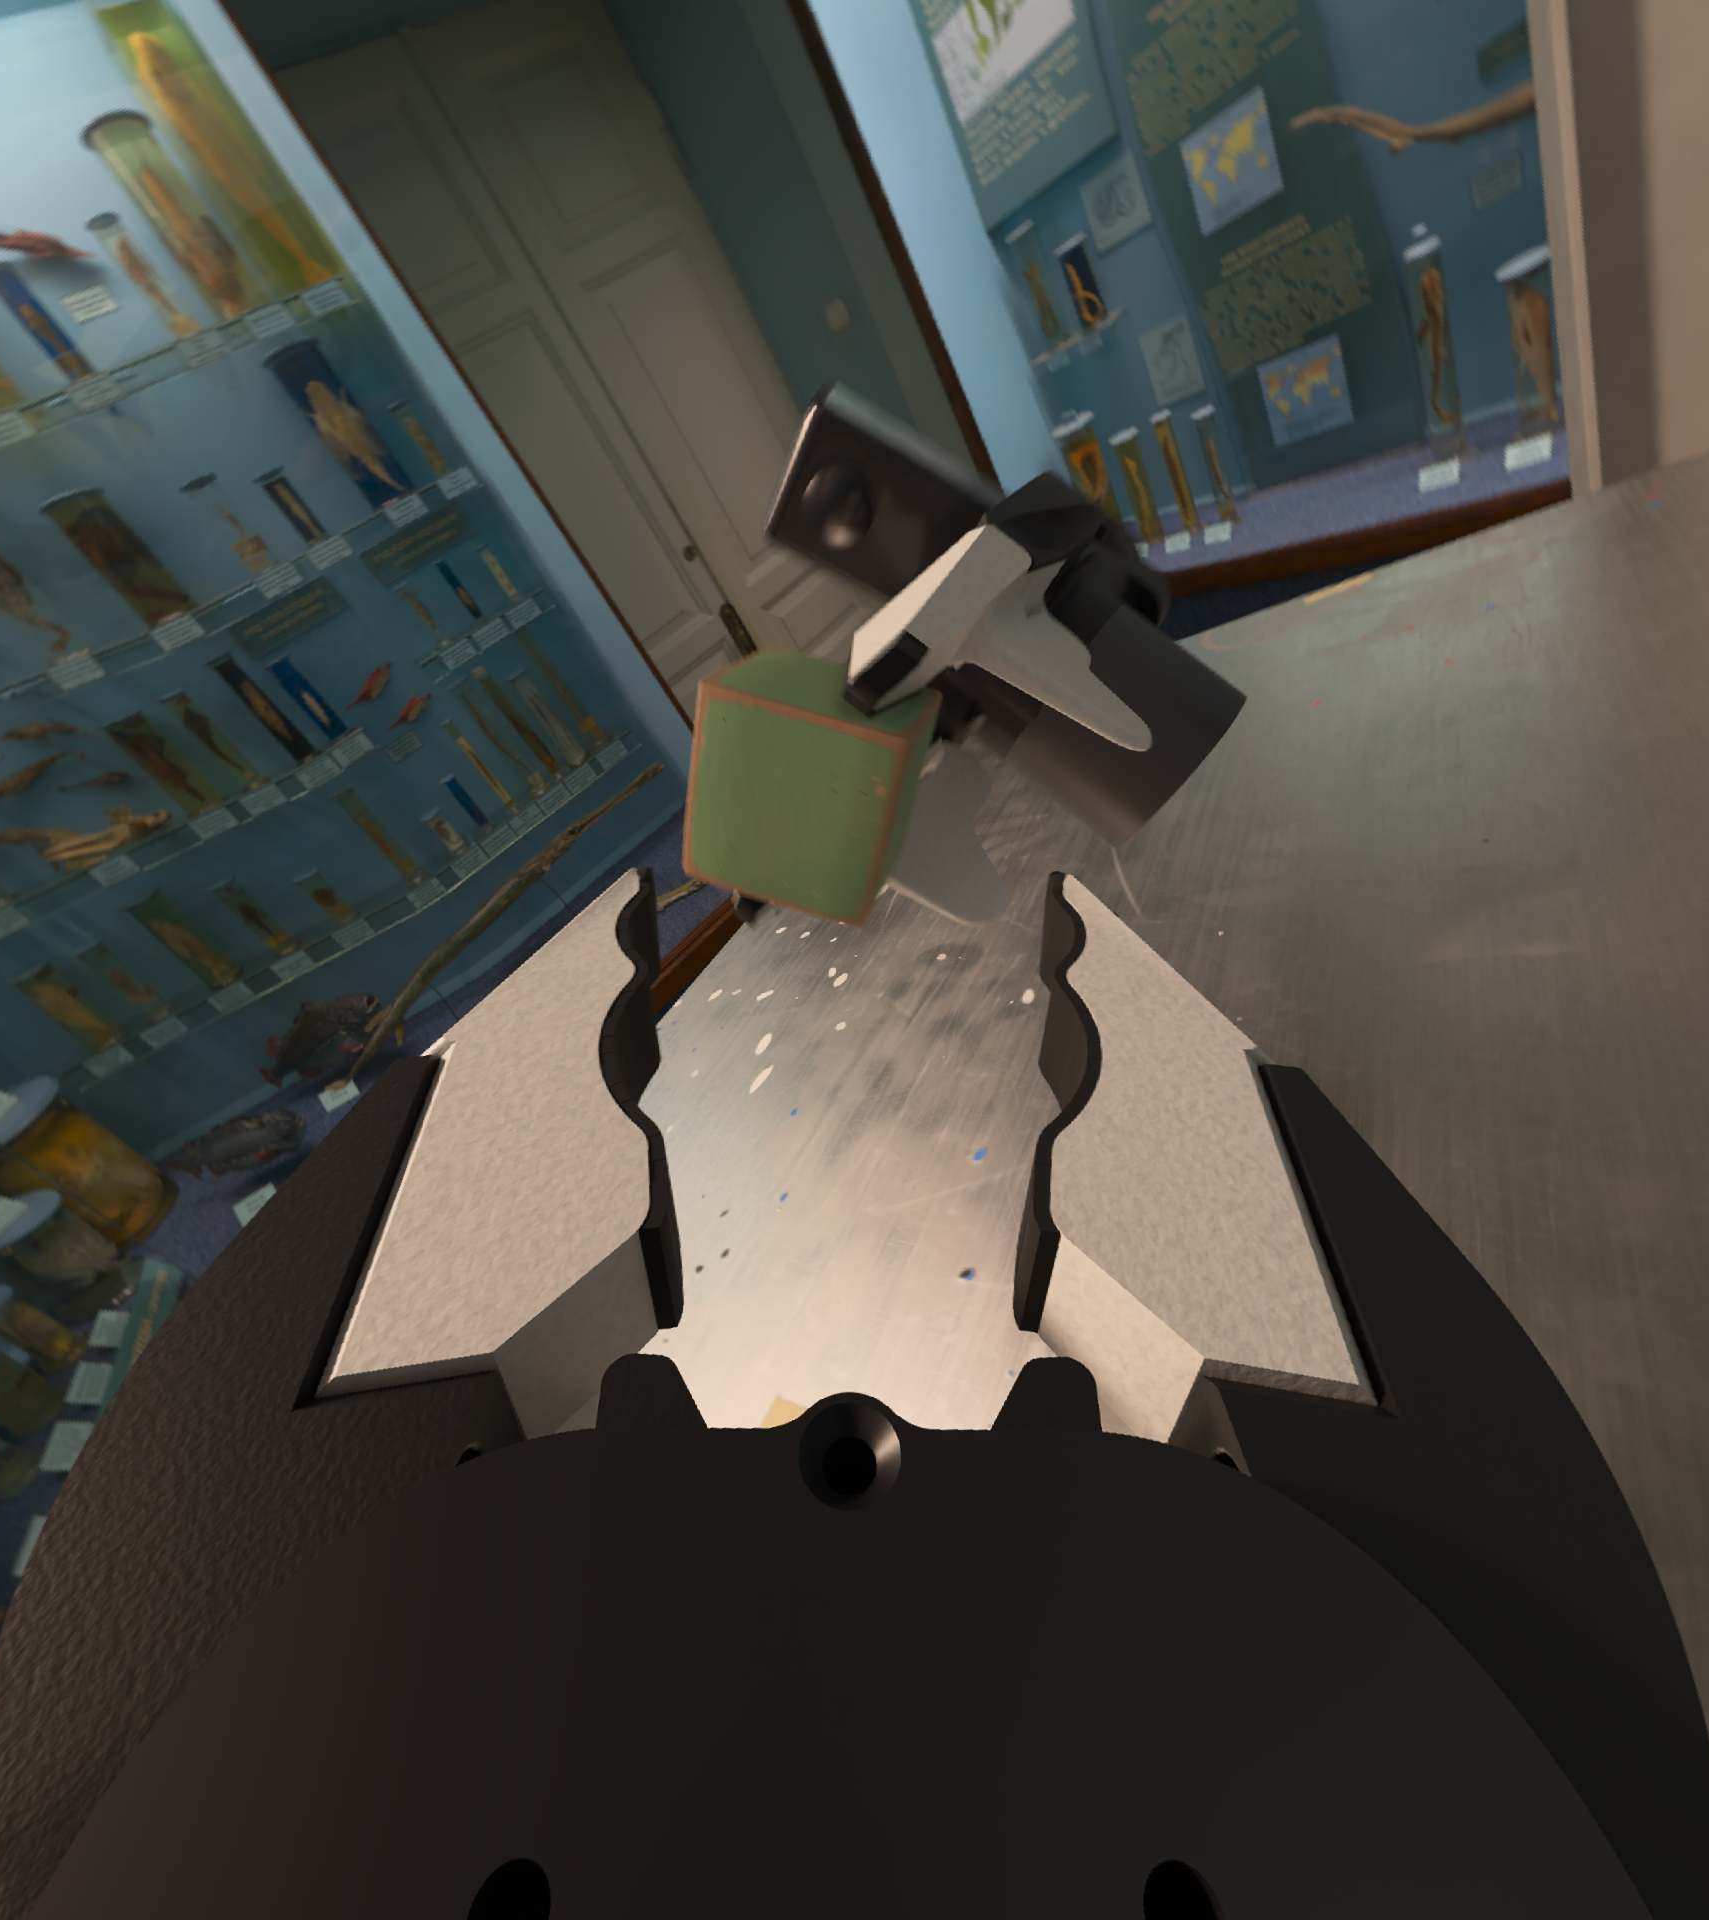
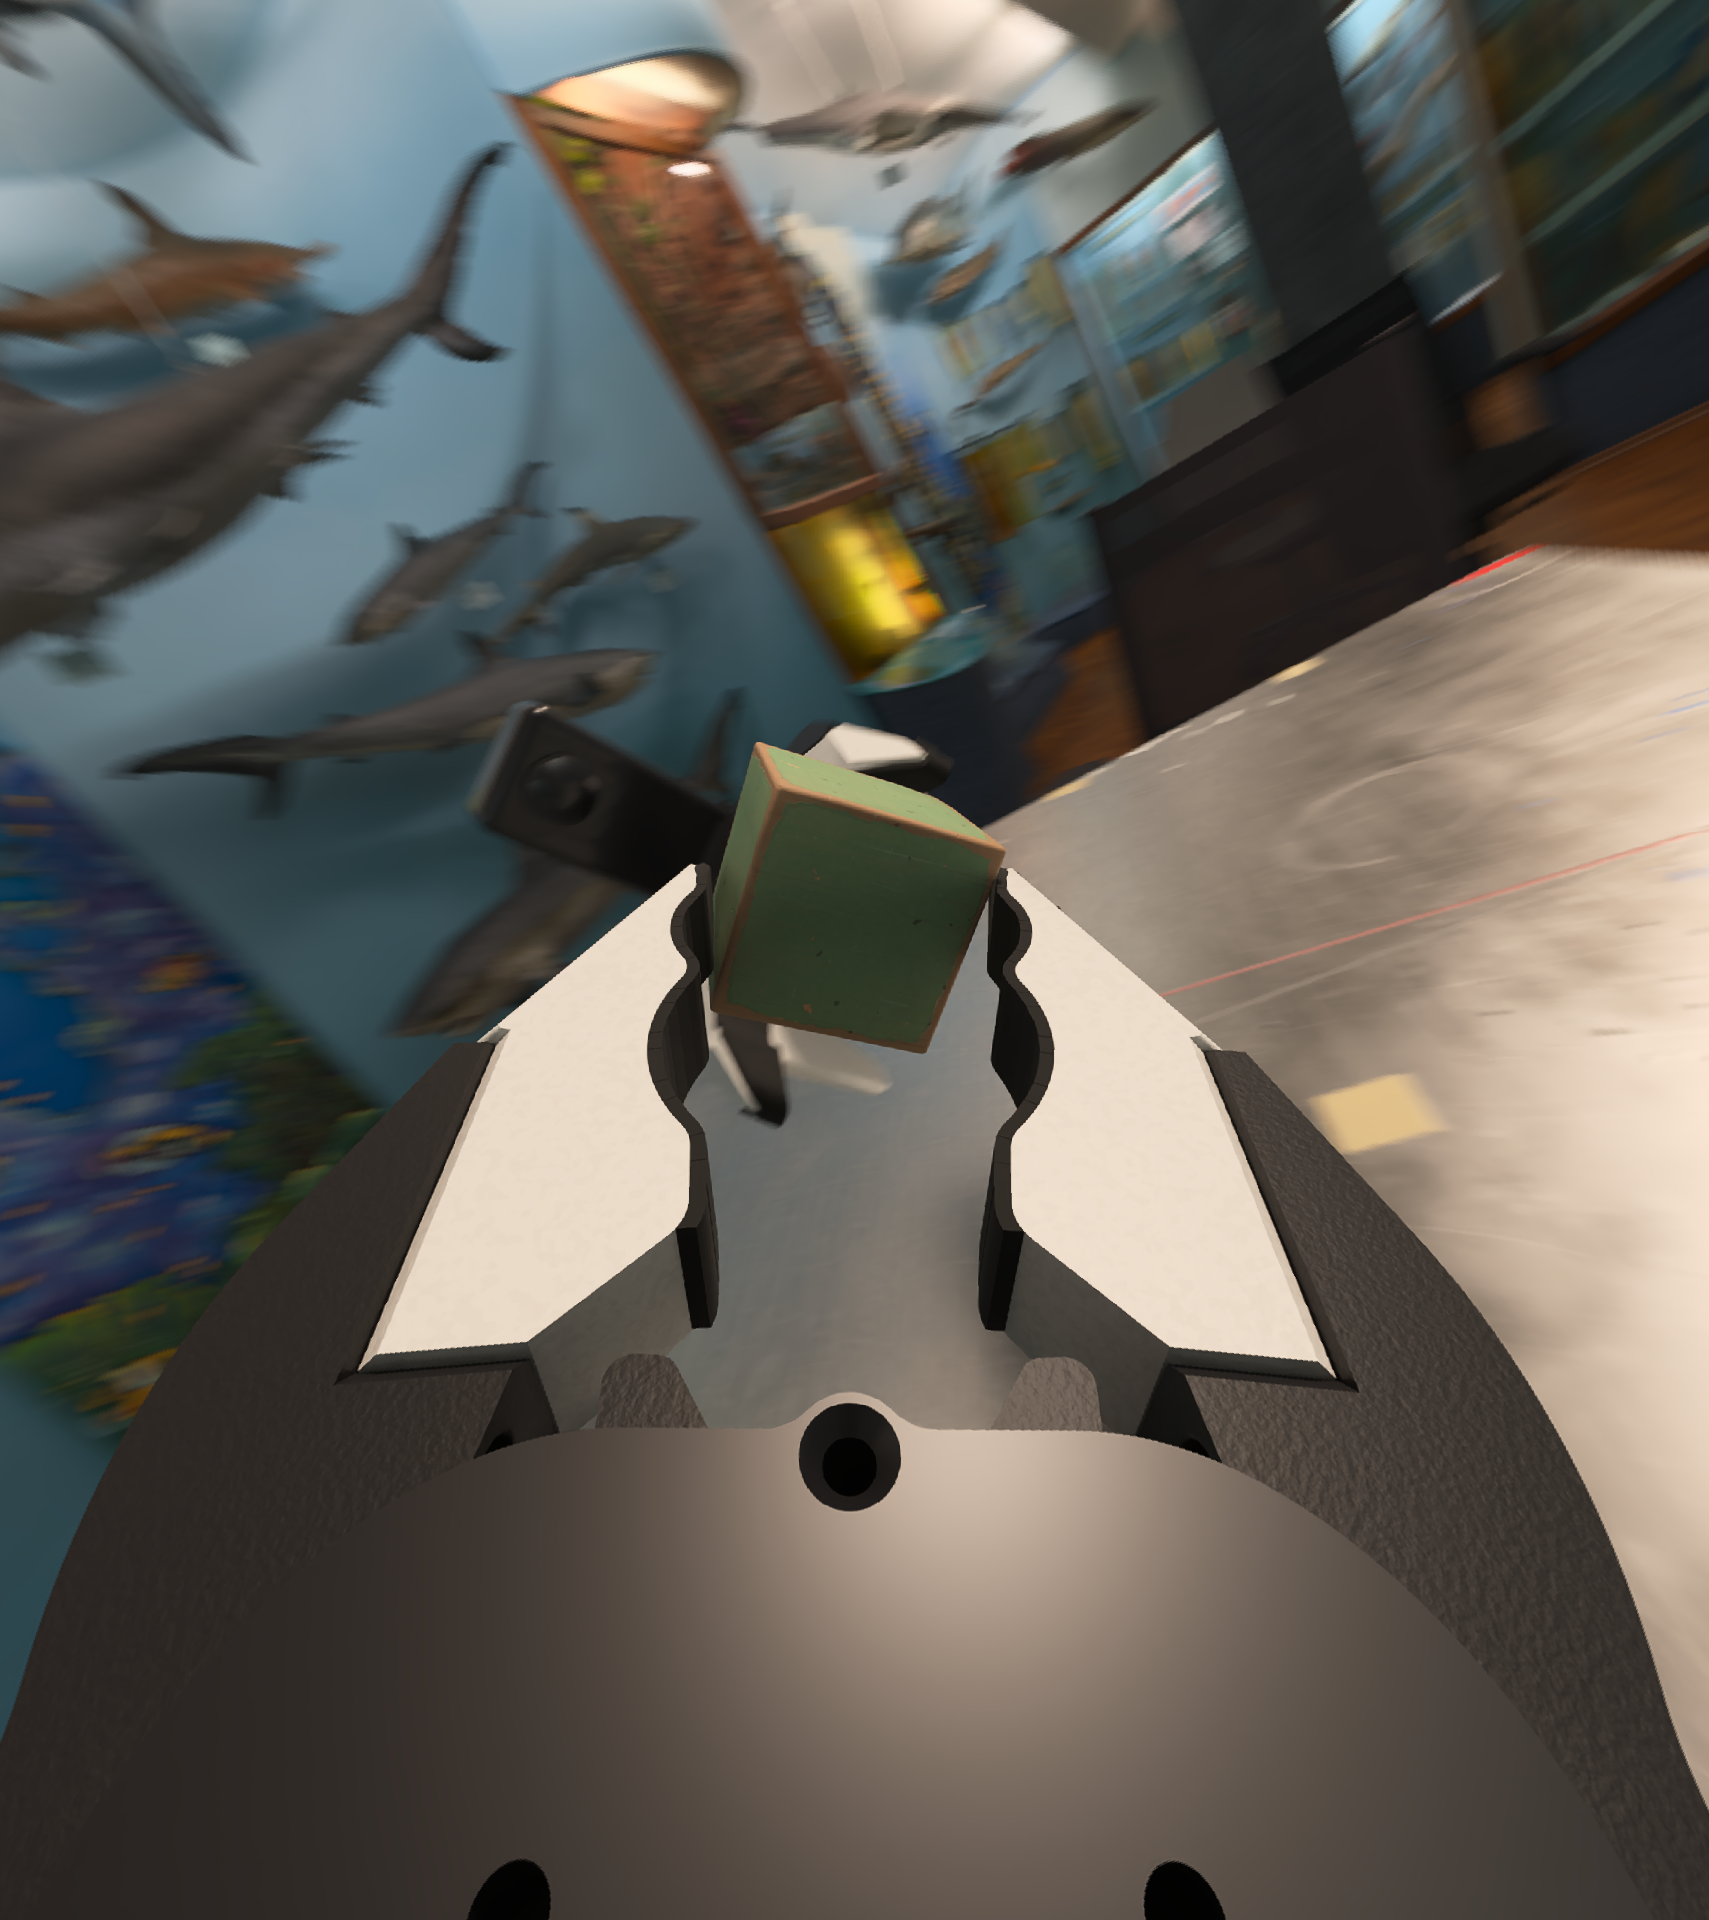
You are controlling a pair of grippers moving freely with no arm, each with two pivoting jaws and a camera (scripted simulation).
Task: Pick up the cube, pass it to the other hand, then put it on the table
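your green cube [image 2: 855, 909] hangs tilted in the air above the grey table [image 2: 1452, 935], pinched between the tips of your right gripper [image 2: 845, 883]. your left gripper [image 1: 850, 894] faces it just in front – jaws spread wide, holding nothing, cube [image 1: 798, 800] beyond its tips.

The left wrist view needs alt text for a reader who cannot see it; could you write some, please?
A green cube with orange edges hangs above a scuffed grey table, pinched at its far side by the right tool. The left tool points at it from below, open and empty, its tips just short of the cube. Blue display cases of specimens stand behind.
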